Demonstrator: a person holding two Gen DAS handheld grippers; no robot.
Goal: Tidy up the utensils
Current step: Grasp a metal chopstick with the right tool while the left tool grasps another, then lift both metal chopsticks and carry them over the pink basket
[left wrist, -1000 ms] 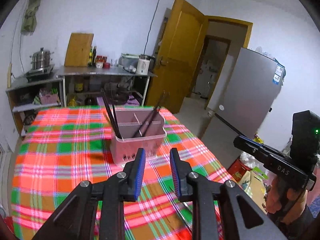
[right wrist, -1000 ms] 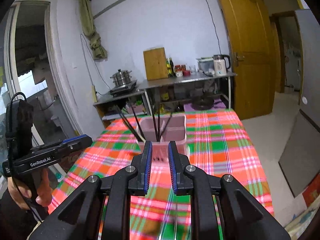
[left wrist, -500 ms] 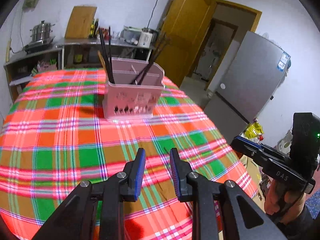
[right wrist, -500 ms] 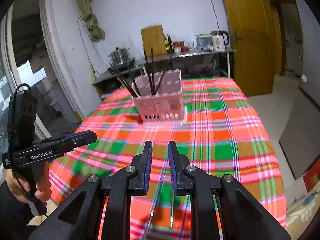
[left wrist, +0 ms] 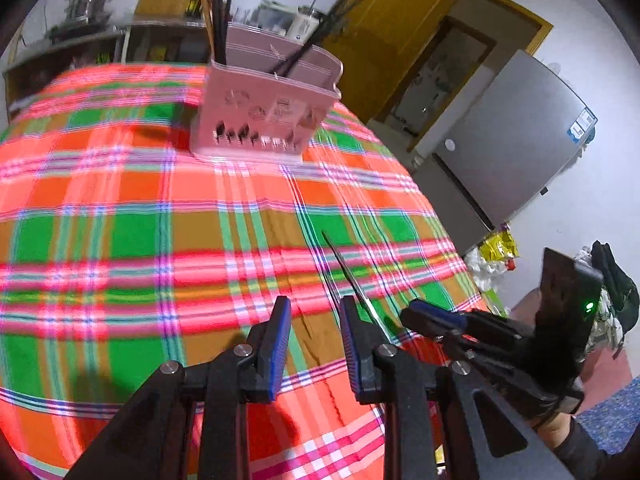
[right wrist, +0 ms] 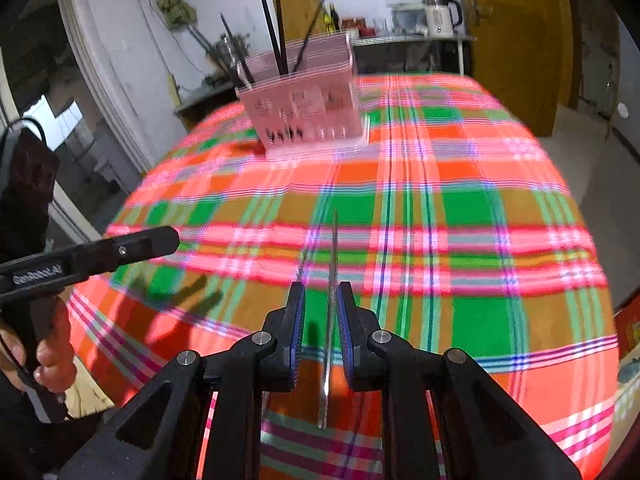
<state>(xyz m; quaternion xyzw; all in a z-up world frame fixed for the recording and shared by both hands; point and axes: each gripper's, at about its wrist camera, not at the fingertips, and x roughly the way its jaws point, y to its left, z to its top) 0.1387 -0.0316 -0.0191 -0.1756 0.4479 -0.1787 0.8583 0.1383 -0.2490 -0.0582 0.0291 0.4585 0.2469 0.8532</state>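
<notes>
Right wrist view: loose chopstick is lying on the bench's plaid cloth, running between the right tool's parted, non-gripping pads. Pink holder is standing farther back, carrying several dark chopsticks. Left tool is hovering apart, empty.

Legible text: one marking, blurred, apparently "GenRobot.AI", in white on the black body of the left gripper. Blue label on the grey refrigerator: unreadable.
</notes>
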